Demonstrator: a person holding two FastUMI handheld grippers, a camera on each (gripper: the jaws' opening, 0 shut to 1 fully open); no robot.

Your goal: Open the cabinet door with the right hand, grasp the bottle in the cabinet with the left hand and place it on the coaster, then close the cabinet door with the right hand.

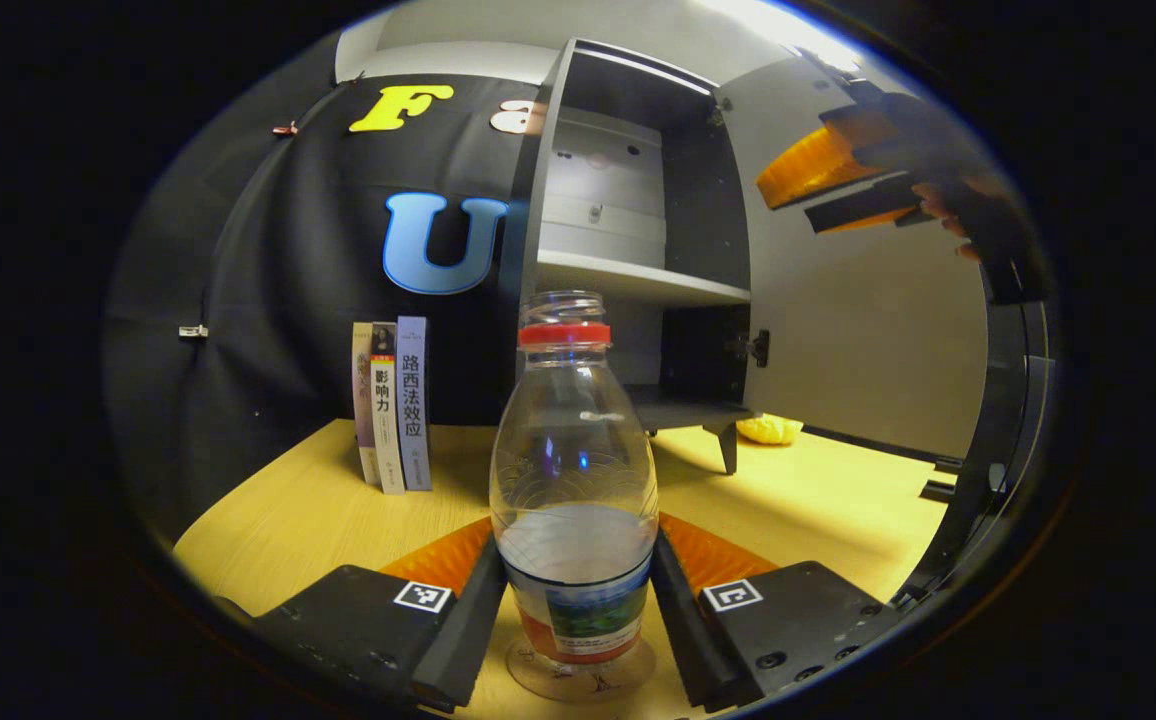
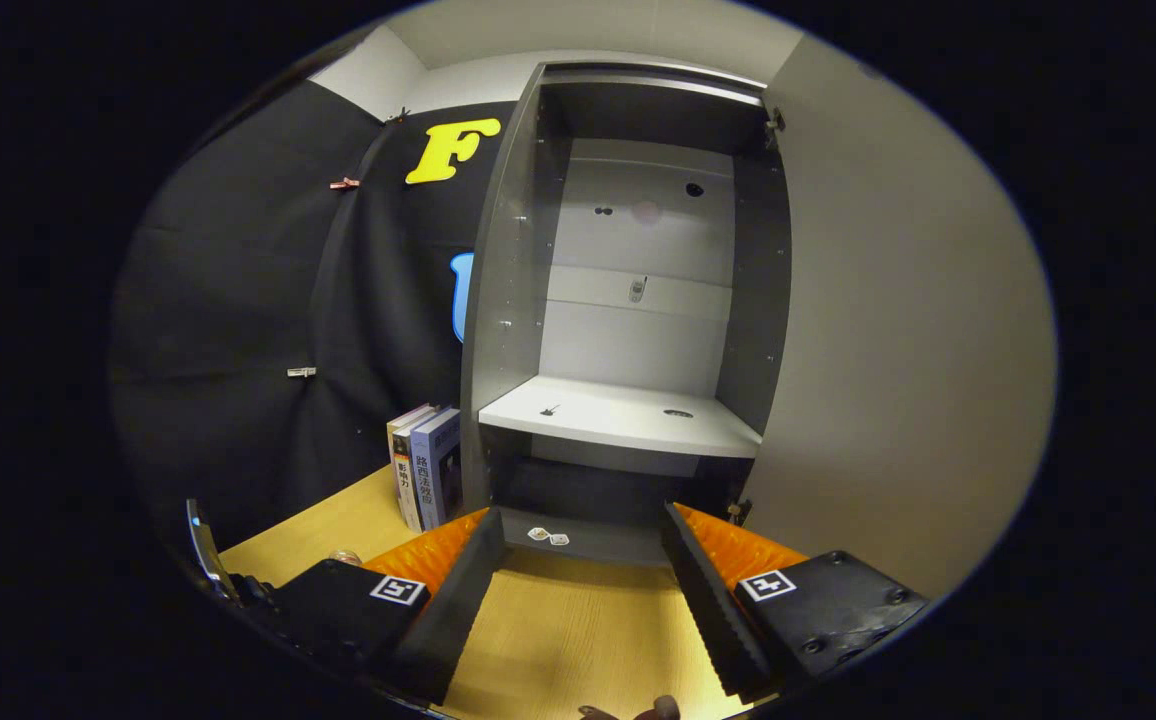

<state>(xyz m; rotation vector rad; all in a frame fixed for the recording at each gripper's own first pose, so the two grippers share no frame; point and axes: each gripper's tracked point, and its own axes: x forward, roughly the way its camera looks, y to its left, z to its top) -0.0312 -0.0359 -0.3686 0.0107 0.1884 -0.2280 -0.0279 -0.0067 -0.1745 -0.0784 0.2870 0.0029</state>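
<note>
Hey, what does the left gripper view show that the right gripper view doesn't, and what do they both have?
The left gripper view alone gives the bottle, standing on the clear coaster with the left claw around its lower body, a yellow object on the table beyond the cabinet's foot, and the right claw held up by the open door. The right gripper view alone gives the right claw open with nothing between its fingers, and small stickers on the cabinet floor. Both share the open cabinet, the upright books and the wooden table.
</note>
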